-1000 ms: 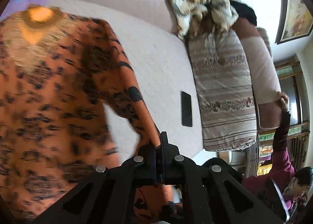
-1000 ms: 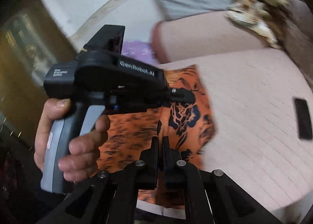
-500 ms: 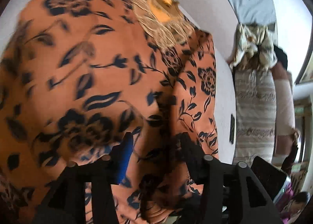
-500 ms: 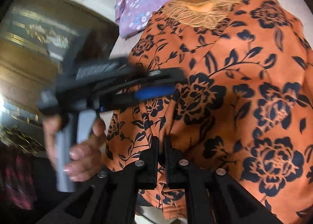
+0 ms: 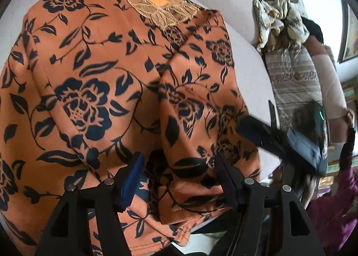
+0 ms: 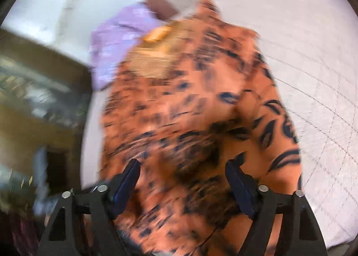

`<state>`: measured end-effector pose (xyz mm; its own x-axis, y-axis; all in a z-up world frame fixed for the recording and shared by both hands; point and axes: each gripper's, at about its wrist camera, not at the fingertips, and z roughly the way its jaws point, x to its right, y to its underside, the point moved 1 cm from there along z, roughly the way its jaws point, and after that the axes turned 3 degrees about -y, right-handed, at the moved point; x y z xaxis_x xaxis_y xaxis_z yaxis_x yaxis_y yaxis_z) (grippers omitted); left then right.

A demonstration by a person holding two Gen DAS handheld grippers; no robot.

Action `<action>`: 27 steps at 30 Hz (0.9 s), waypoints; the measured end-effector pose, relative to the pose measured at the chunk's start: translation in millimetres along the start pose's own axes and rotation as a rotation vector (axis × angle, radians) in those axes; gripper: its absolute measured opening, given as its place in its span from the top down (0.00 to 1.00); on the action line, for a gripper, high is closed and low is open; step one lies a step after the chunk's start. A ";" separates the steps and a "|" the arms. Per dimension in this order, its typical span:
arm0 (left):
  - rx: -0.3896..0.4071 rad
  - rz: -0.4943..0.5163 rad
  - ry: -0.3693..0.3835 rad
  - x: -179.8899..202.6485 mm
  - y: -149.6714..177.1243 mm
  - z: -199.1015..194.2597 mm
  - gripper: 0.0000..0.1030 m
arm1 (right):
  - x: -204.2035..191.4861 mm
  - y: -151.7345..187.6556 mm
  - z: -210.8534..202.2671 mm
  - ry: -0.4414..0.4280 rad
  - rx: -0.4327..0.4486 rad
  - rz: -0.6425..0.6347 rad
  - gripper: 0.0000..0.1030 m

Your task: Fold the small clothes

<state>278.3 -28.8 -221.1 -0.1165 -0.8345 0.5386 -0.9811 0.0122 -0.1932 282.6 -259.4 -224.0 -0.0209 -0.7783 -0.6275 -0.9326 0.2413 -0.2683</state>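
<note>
Left hand-held gripper (image 5: 179, 175) and right hand-held gripper (image 6: 182, 183) (both) gape wide.

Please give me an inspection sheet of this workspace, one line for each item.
Surface: pale quilted bed cover, partly bare.
Job's things: orange floral garment spread flat, lace collar far end; sleeve folded over body.
Clutter: purple cloth beyond collar; crumpled patterned cloth; striped pillow.
Grippers: left gripper and right gripper open over the hem, fingers apart.
Cables: nothing seen.
Surroundings: person in magenta; framed picture.
</note>
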 end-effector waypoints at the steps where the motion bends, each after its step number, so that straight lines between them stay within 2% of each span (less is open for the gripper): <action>1: -0.007 0.007 -0.020 -1.3 -0.2 3.3 0.45 | 8.2 -6.7 11.4 0.007 -0.006 0.034 0.41; 2: -0.021 0.005 -0.024 -3.1 -0.8 5.7 0.69 | 14.7 -11.5 18.5 0.007 -0.017 0.062 0.52; 3: -0.041 0.000 -0.015 -5.5 -2.6 6.8 0.82 | 20.3 -14.3 25.0 0.002 -0.025 0.085 0.62; 4: -0.049 -0.011 -0.002 -9.3 -3.7 4.0 0.91 | 22.5 -16.0 30.5 0.003 -0.029 0.088 0.66; 5: -0.039 -0.030 0.014 -12.0 -6.3 -2.9 0.94 | 21.0 -16.9 34.5 0.034 -0.032 0.063 0.73; 6: -0.021 -0.040 0.057 -11.4 -5.3 -11.8 0.94 | 19.2 -17.0 36.0 0.063 -0.033 0.050 0.92; 8: -0.005 -0.059 0.191 -10.3 -3.6 -39.1 0.94 | 10.9 -15.3 29.1 0.004 -0.019 0.051 0.92; 10: 0.006 -0.098 0.263 -17.4 -0.3 -58.1 0.94 | -3.4 -13.8 10.1 -0.031 0.017 0.026 0.93; 12: 0.019 -0.165 0.329 -38.5 0.0 -65.8 0.94 | -14.6 -13.2 -2.8 -0.099 0.036 0.003 0.93; 13: 0.023 -0.168 0.309 -46.5 -1.0 -63.3 0.93 | -18.6 -14.3 0.3 -0.104 0.027 -0.002 0.93; 15: -0.001 -0.197 0.173 -69.1 -2.9 -46.2 0.78 | -20.9 -18.0 21.6 -0.098 -0.011 -0.032 0.89; 16: -0.014 -0.210 0.103 -77.8 -1.7 -39.1 0.64 | -16.9 -19.2 33.7 -0.083 -0.025 -0.031 0.89; 17: -0.019 -0.207 0.044 -82.9 0.7 -36.6 0.62 | -11.8 -18.5 42.8 -0.070 -0.047 -0.017 0.89; 18: -0.013 -0.194 0.010 -83.4 3.4 -41.1 0.62 | -2.4 -17.2 47.8 -0.104 -0.071 0.024 0.89; 19: 0.002 -0.178 0.026 -81.8 5.0 -49.8 0.59 | 2.4 -14.6 38.1 -0.154 -0.064 0.059 0.89; 20: 0.033 -0.158 0.067 -77.4 6.6 -64.3 0.50 | 4.0 -15.3 28.2 -0.200 -0.037 0.075 0.89; 21: 0.079 -0.136 0.087 -69.6 6.6 -82.9 0.42 | 3.5 -18.4 5.7 -0.236 0.026 0.065 0.88; 22: 0.122 -0.118 0.082 -61.3 4.9 -98.2 0.30 | 1.6 -21.6 -11.3 -0.242 0.072 0.049 0.76; 23: 0.168 -0.088 0.066 -47.6 0.7 -115.5 0.26 | -2.3 -26.3 -29.8 -0.235 0.118 0.028 0.61; 24: 0.194 -0.051 0.048 -32.1 -5.1 -128.9 0.26 | -9.1 -34.6 -52.5 -0.207 0.174 0.000 0.16; 25: 0.213 -0.015 0.036 -14.5 -14.0 -139.3 0.26 | -13.1 -40.8 -65.5 -0.195 0.210 -0.012 0.04; 27: 0.255 0.029 -0.021 19.6 -36.9 -152.9 0.26 | -22.5 -65.0 -84.0 -0.181 0.266 -0.033 0.04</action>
<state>288.6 38.7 -78.0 -0.1381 -0.8469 0.5134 -0.9063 -0.1009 -0.4103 313.5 -306.4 -131.0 0.0949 -0.6781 -0.7288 -0.8044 0.3790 -0.4574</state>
